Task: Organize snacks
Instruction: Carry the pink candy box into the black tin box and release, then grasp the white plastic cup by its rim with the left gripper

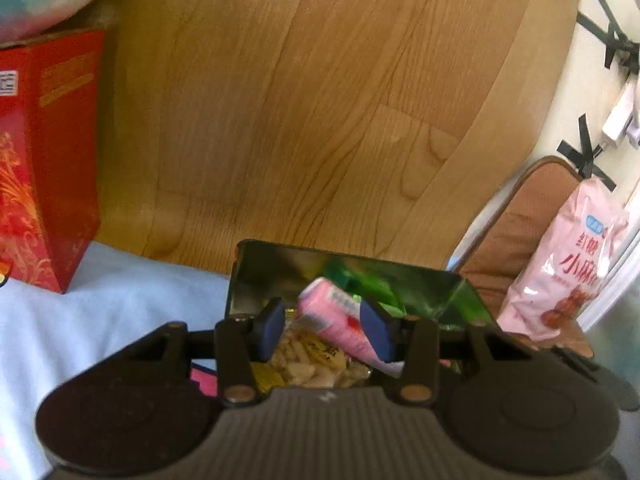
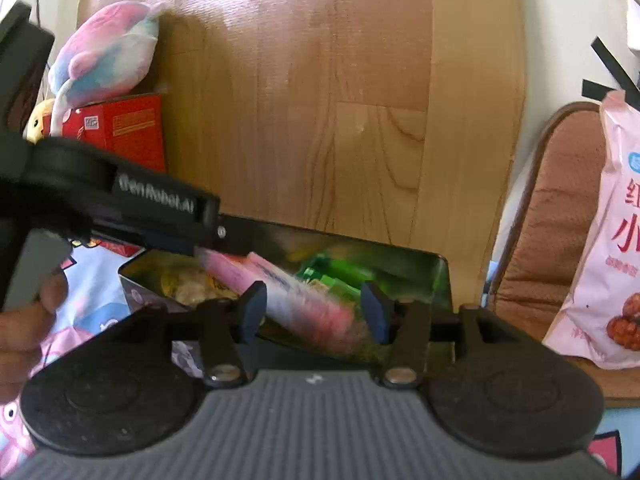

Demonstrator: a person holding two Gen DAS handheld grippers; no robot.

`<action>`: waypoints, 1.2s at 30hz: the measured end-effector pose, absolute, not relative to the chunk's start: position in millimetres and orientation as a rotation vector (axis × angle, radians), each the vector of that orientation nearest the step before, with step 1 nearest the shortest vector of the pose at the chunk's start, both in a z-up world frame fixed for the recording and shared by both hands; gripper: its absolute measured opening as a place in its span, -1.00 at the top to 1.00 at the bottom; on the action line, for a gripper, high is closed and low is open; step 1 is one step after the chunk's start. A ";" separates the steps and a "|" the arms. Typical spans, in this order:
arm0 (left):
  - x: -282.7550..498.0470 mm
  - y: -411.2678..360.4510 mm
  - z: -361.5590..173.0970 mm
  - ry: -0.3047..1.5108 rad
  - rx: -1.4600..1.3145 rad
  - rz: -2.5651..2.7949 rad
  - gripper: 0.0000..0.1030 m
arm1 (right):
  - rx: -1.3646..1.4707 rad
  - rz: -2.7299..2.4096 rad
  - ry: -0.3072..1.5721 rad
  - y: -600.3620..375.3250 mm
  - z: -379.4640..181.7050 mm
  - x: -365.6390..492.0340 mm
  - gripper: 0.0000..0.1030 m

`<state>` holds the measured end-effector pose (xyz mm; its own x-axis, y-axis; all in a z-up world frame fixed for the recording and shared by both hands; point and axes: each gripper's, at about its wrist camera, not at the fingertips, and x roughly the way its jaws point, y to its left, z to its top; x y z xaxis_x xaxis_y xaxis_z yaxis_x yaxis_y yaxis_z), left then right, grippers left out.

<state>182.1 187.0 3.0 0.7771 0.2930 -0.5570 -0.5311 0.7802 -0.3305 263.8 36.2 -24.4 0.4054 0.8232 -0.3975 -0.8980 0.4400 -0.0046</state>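
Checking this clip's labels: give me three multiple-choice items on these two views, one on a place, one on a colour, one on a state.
1. Where does the big pink bag stand?
A. in the tin
B. on the brown cushion
C. on the plush toy

2. What colour is the carton under the plush toy?
A. blue
B. red
C. green

3. How is the right tool?
A. shut on a green packet
B. out of view
C. open, with the pink packet between its pads

Key:
1. B, the bag leans on the cushion at the right.
2. B, its sides are red.
3. C, the pads stand wide and do not press the packet.
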 end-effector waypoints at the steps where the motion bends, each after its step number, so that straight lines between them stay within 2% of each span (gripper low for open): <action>1: 176.3 184.2 6.9 0.488 -0.497 0.466 0.17 | -0.210 1.098 0.355 28.8 -21.8 262.3 -0.06; 6: 126.2 155.4 23.0 0.424 -0.489 0.430 0.16 | -0.138 1.121 0.352 -19.5 -13.7 247.3 -0.06; 14: 41.7 94.2 -29.8 0.622 -0.629 0.211 0.16 | -0.066 1.377 0.602 -106.0 -52.1 185.7 -0.07; 19: 0.8 72.8 -44.0 0.650 -0.707 0.154 0.10 | -0.041 1.454 0.726 -128.0 -70.3 148.2 -0.07; 21: -12.4 66.1 -43.8 0.631 -0.723 0.147 0.02 | -0.042 1.465 0.714 -131.6 -68.5 139.0 -0.07; 25: -15.9 52.9 -49.7 0.652 -0.725 0.126 0.02 | -0.045 1.491 0.732 -123.8 -68.4 128.3 -0.07; 28: -12.3 44.4 -57.0 0.679 -0.730 0.115 0.09 | -0.073 1.477 0.756 -116.2 -70.8 121.8 -0.01; 29: -11.8 42.1 -59.1 0.685 -0.732 0.113 0.13 | -0.069 1.477 0.763 -116.2 -72.7 121.8 0.13; 30: -10.6 40.1 -60.4 0.688 -0.719 0.132 0.26 | -0.058 1.487 0.772 -114.4 -73.9 121.2 0.24; 31: -9.6 38.9 -61.1 0.693 -0.701 0.148 0.34 | -0.055 1.489 0.776 -112.8 -74.1 121.4 0.24; 36: -3.7 42.5 -61.5 0.695 -0.712 0.136 0.33 | -0.093 1.467 0.705 -116.2 -73.0 114.1 0.27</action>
<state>-3.7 42.5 -61.5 0.7698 -0.1134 -0.6281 -0.3414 0.7584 -0.5553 114.1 -116.2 -73.0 -0.0558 0.8722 -0.4860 -0.9245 0.1387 0.3551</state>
